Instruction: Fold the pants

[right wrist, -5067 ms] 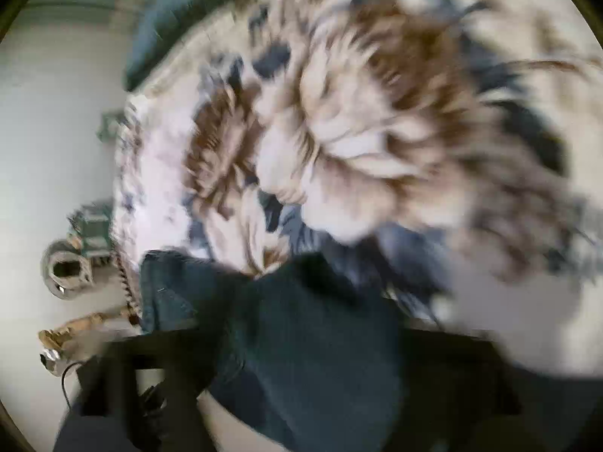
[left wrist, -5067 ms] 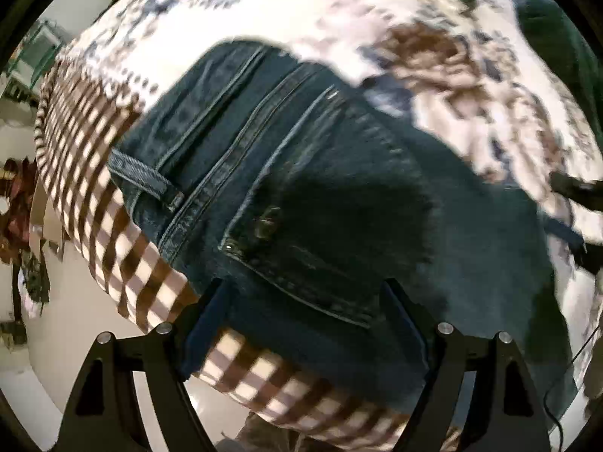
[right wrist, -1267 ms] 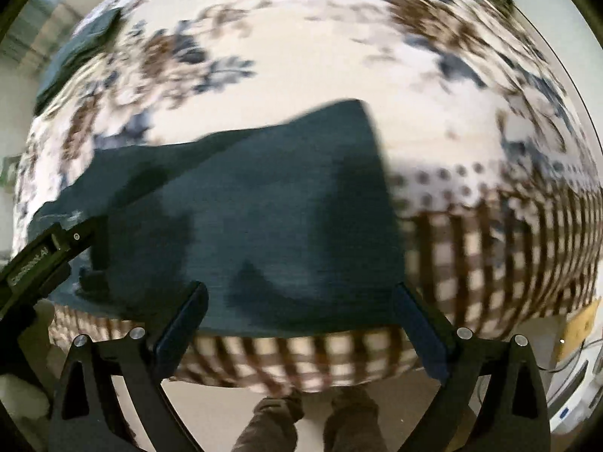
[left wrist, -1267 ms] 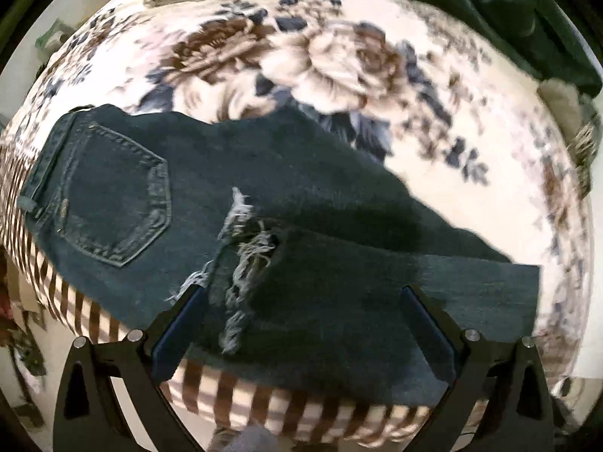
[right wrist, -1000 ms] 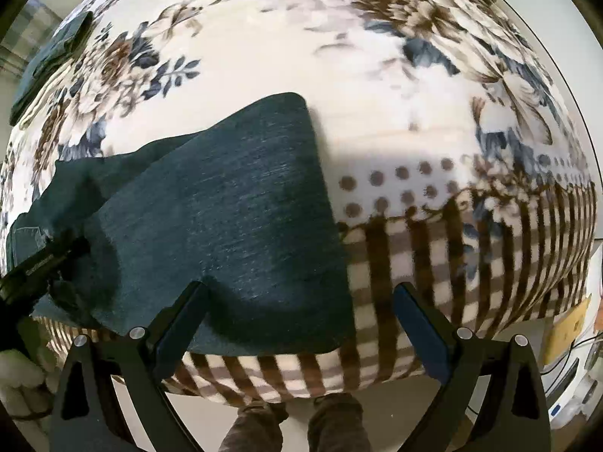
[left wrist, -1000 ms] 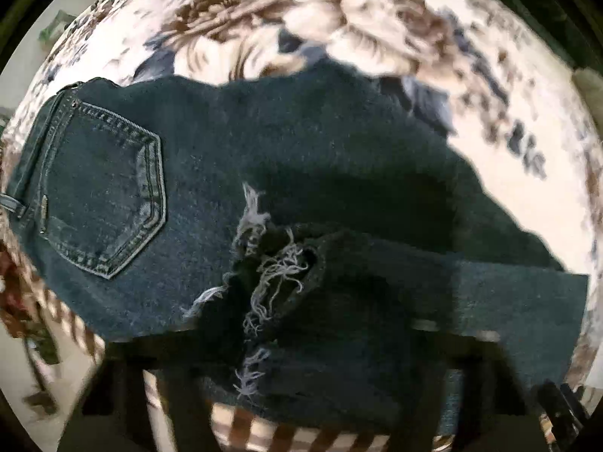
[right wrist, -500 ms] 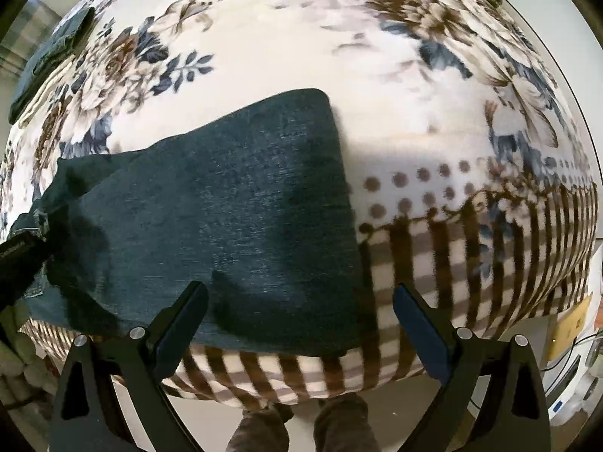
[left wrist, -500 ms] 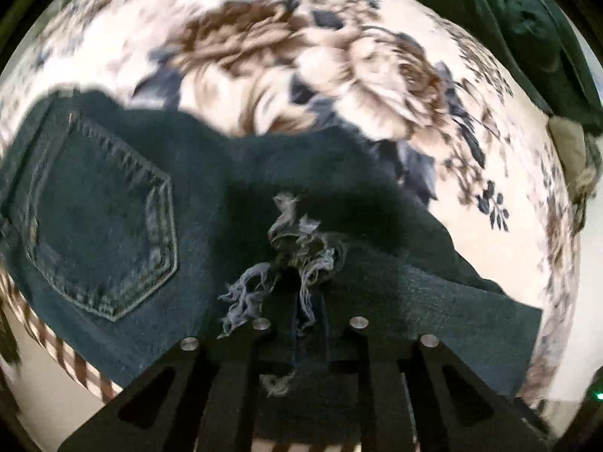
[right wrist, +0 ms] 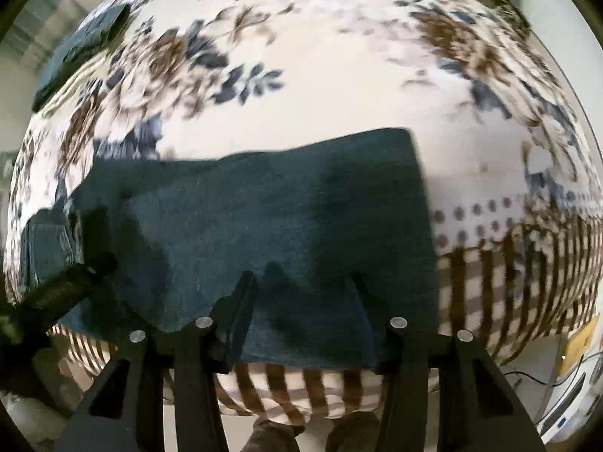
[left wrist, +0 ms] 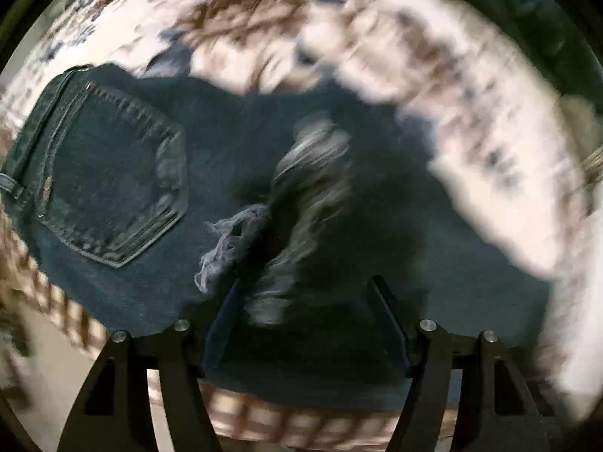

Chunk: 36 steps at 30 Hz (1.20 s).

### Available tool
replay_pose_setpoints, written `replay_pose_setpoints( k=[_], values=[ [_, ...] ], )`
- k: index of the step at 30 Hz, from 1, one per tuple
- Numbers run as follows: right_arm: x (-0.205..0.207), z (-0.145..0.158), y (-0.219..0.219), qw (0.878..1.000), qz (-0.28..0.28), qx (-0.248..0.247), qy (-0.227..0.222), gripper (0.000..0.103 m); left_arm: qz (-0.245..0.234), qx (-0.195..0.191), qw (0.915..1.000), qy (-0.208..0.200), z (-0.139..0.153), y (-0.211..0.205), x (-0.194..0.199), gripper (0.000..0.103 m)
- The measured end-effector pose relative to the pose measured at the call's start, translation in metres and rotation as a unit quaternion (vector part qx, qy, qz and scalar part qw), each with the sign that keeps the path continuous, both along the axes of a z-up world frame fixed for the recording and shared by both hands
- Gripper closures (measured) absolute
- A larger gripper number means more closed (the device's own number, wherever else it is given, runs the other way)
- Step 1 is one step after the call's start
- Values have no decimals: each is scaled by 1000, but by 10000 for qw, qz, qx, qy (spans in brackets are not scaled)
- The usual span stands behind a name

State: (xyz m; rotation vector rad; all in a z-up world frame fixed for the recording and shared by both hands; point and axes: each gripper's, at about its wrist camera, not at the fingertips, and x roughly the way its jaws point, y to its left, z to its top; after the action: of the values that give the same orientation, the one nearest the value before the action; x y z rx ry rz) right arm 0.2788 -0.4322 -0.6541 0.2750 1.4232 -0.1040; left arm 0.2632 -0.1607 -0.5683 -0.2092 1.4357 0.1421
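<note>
Jaws first. Your left gripper (left wrist: pixel 305 324) is spreading its jaws, and the frayed hem of the dark blue denim pants (left wrist: pixel 113 173) lies between them, blurred; the pads look clear of the cloth, so read it as let go. Your right gripper (right wrist: pixel 301 312) is drawing its jaws in over a flat stretch of the same denim (right wrist: pixel 264 226). The pads stand either side of the near edge and I see no pinch yet.

Landmark: the back pocket (left wrist: pixel 109 177), stitched and pentagonal. The frayed hem sits just right of that pocket in the left wrist view, laid over the seat. From the pocket the folded legs run rightward, long axis along the near edge of the cream blanket with brown roses and a checked border (right wrist: pixel 339 86). The fold end lies far from the pocket, just beyond your right gripper.

Judgement: the next fold brings that far end toward the pocket. Your right hand is the nearer; your left sits beside the pocket, placed to pin.
</note>
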Motion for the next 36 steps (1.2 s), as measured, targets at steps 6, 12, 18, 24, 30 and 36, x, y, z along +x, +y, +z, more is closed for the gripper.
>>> replay_pose_setpoints(
  k=[6,12,18,24,30,36],
  values=[
    [-2,-11,7,9997,134,-21,226,52,-216,306,9993,63,11,43,-28,35],
    [2,-15,0,9985,-250,363,317,34,345,-505,9974,-369,45,71,-24,35],
    [12,-17,8,9979,-348,352,428,26,-312,-701,9970,102,-7,34,20,37],
    [12,-19,28,9984,-68,-117,543,0,-902,-492,9940,-376,17,30,-5,99],
    [10,-21,51,9971,58,-510,560,0,-372,-837,9954,-275,14,59,-13,99],
    [3,-8,55,9989,-84,-199,411,0,-45,-1060,9922,-653,34,65,0,59]
  ],
)
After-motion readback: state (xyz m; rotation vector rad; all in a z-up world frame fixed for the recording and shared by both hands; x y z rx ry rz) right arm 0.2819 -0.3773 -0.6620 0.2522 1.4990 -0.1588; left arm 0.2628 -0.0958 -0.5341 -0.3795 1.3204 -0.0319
